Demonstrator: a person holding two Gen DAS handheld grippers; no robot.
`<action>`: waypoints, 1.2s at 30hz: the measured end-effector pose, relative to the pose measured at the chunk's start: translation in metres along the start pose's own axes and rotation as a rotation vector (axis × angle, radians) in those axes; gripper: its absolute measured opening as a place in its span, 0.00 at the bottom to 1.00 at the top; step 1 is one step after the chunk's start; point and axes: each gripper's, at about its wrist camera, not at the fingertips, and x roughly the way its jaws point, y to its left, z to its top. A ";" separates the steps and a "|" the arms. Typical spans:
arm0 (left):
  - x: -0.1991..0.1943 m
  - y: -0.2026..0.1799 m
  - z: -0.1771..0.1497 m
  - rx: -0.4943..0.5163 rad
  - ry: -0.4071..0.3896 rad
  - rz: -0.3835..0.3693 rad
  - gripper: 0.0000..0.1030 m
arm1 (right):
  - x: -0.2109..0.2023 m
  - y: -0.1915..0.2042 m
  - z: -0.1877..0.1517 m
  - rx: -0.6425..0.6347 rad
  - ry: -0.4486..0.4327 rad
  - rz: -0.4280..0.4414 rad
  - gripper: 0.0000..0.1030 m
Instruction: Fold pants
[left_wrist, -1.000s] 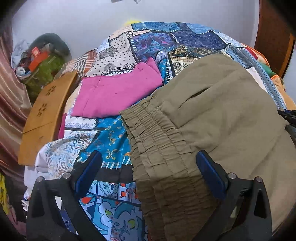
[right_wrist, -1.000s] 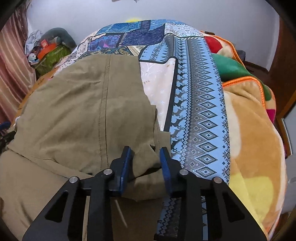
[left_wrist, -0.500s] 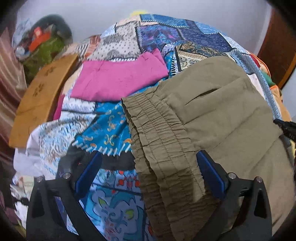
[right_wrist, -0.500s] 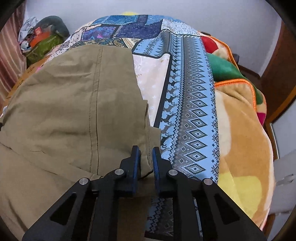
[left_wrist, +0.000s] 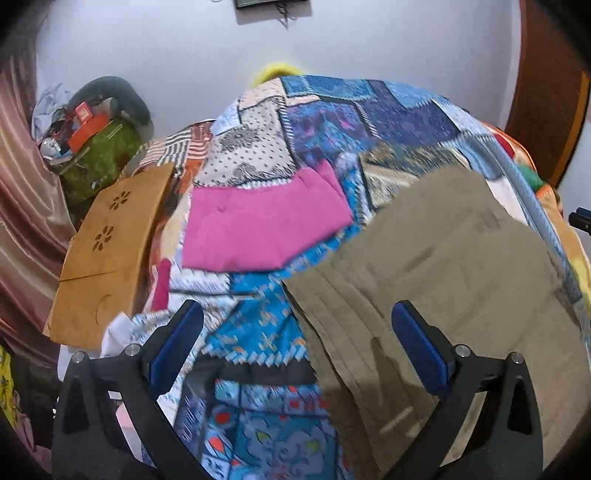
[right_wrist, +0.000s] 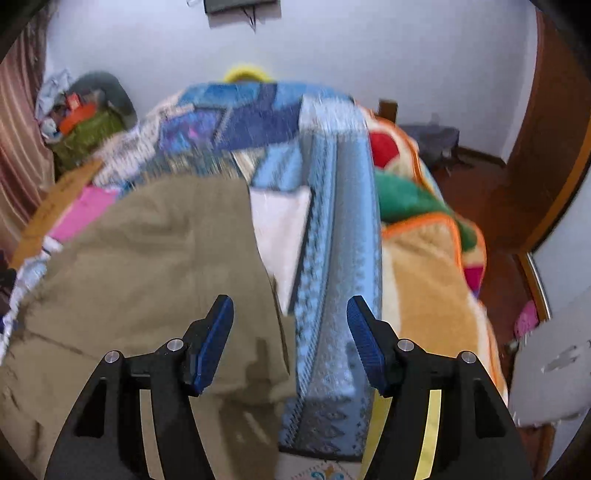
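I see the olive pants (left_wrist: 443, 280) spread on the bed (right_wrist: 332, 206), long axis running sideways between my hands; left hand-held gripper (left_wrist: 295, 339) straddles their waistband edge, right hand-held gripper (right_wrist: 291, 339) their opposite edge, both released.

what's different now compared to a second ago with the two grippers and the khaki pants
The right gripper let go of the khaki pants: its jaws, pinched on the edge before, are now wide open and pulled back. The left gripper stayed open. The pants and pink garment stayed put.
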 end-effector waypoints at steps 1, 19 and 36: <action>0.004 0.004 0.005 -0.009 0.002 0.003 1.00 | -0.002 0.003 0.004 -0.003 -0.018 0.005 0.60; 0.120 0.012 0.015 -0.093 0.168 -0.089 1.00 | 0.132 0.041 0.082 -0.088 -0.001 0.055 0.64; 0.110 0.014 0.018 -0.146 0.143 -0.172 0.50 | 0.147 0.058 0.081 -0.166 0.001 0.016 0.02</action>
